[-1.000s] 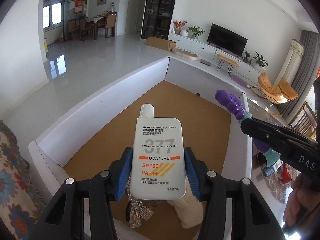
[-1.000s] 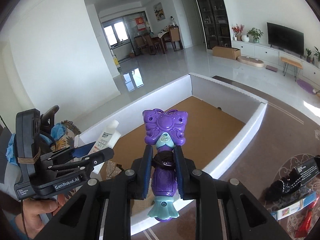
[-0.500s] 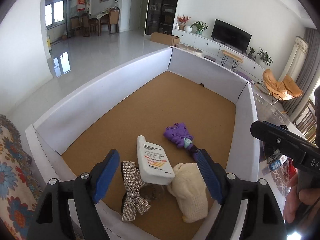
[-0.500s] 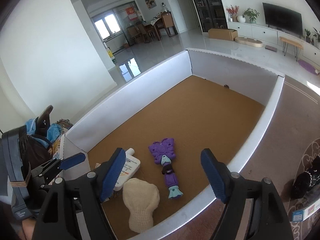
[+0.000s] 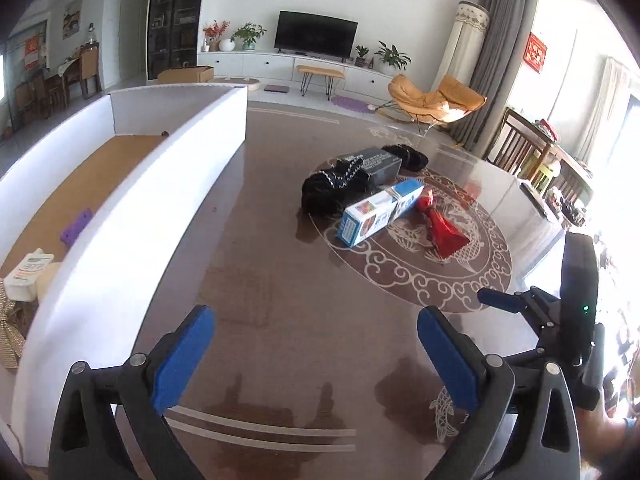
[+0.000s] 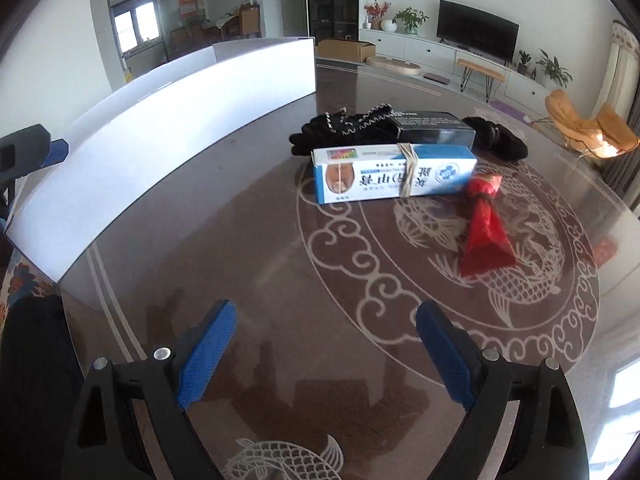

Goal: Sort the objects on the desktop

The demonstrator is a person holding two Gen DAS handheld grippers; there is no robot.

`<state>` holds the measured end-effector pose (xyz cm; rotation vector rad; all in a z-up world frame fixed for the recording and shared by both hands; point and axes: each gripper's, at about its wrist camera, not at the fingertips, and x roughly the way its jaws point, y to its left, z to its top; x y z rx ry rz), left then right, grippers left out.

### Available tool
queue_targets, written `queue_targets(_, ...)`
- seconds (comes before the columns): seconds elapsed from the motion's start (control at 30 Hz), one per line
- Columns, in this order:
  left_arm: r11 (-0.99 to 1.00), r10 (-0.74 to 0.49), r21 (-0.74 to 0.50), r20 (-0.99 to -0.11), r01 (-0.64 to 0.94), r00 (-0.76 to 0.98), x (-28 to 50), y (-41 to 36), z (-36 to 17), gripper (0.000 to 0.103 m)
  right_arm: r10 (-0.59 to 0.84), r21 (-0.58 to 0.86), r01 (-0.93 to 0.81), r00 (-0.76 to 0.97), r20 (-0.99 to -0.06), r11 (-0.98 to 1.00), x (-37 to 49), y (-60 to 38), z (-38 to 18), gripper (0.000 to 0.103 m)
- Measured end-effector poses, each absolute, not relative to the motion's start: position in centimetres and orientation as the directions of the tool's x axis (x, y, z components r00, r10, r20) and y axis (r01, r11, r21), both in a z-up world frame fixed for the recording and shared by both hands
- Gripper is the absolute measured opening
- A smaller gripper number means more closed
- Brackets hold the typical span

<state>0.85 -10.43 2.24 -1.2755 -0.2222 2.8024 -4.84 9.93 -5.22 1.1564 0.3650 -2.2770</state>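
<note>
Both grippers are open and empty above the brown glass table. My left gripper (image 5: 316, 356) points at a pile ahead: a blue-white carton (image 5: 380, 212), a black box (image 5: 378, 164), a black hair accessory (image 5: 332, 188) and a red packet (image 5: 442, 228). My right gripper (image 6: 324, 352) faces the same carton (image 6: 394, 178), black box (image 6: 434, 128), black accessory (image 6: 340, 130) and red packet (image 6: 484, 228). The white-walled box (image 5: 132, 216) stands to the left; inside lie the sunscreen bottle (image 5: 28, 274) and the purple toy (image 5: 76, 226).
The right gripper body (image 5: 576, 320) shows at the right of the left wrist view. A rhinestone bow (image 5: 8, 332) and a cream item (image 5: 46, 280) lie in the box. The box wall (image 6: 160, 128) runs along the left. A black shape (image 6: 36, 380) sits at lower left.
Both grippers have swung right, away from the box interior, and now face the pile on the table. The sunscreen bottle and purple toy, released earlier, stay in the box.
</note>
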Motion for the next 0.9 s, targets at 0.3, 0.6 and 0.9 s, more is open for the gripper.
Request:
queue_targets(0.3, -0.999, 0.023, -0.003, -0.792, -0.033, -0.610, -1.5, -5.4, -1.9, 0.103, -0.274, 0.005, 0.456, -0.525, -0.805, -0.890, -3.9, 16.2, -7.7, 0.093)
queue_targets(0.6, -0.998, 0.031, 0.006, -0.809, -0.062, -0.587, -2.4, -5.1, -3.9, 0.103, -0.255, -0.007, 0.447, -0.523, -0.813, -0.895, -3.8, 15.5, -8.0, 0.103)
queue_targets(0.9, -0.998, 0.029, 0.007, -0.818, -0.061, -0.574, -2.3, -4.9, -4.7, 0.103, -0.255, -0.008, 0.447, -0.524, -0.813, -0.895, -3.9, 15.5, -8.0, 0.103)
